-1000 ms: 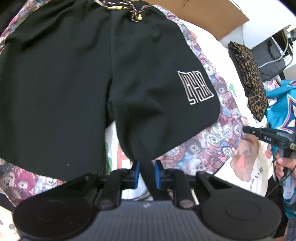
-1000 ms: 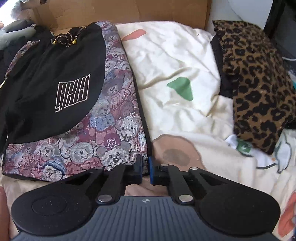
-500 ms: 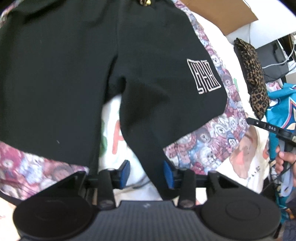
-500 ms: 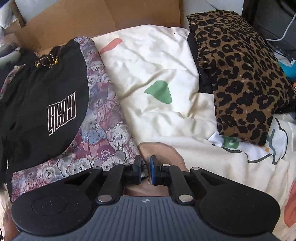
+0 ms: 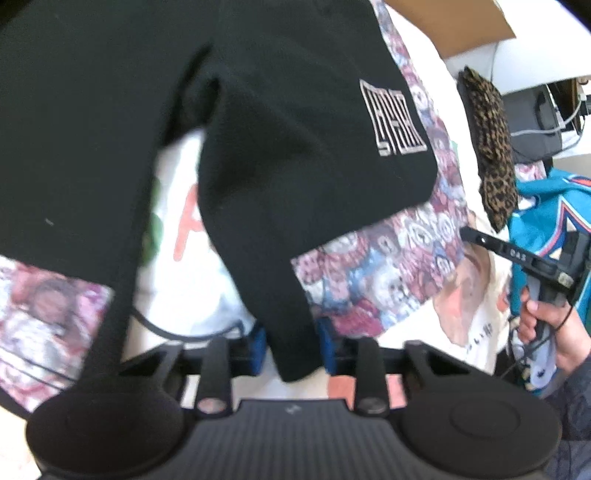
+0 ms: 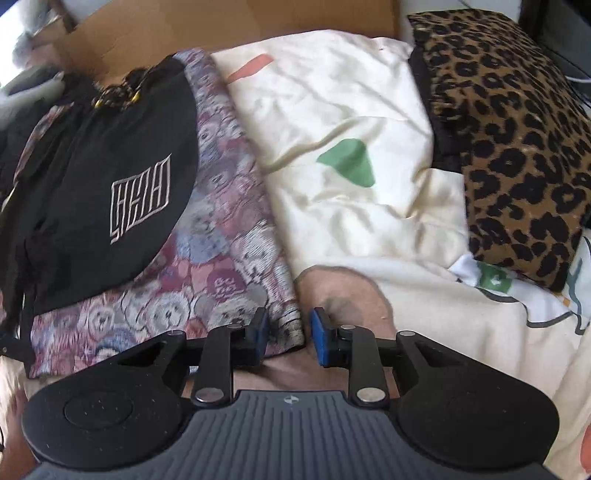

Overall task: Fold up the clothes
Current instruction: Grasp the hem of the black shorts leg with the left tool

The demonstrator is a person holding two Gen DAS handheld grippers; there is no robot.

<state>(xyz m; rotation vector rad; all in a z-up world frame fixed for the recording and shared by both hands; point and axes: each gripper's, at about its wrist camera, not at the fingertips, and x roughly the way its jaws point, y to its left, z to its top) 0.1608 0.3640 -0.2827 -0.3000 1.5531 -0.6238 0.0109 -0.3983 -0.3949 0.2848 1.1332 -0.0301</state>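
Two grippers, one garment in work.

Black shorts: spread flat on a bear-print cloth, white logo near the hem of one leg; drawstring at the far end in the right wrist view. Inner corner of that leg's hem lies between the blue pads of the left gripper.

Left gripper: jaws part open and closing, shorts fabric between them; whether the pads press on it cannot be told.

Right gripper: jaws apart and opening, with the near corner of the bear-print cloth between them, pads clear of it.

Bear-print cloth: lies on a cream bedsheet with coloured shapes.

Leopard-print cloth: folded, on the sheet well to the right of the shorts.

Teal garment: at the right edge of the left wrist view.

Cardboard: behind the bedding.
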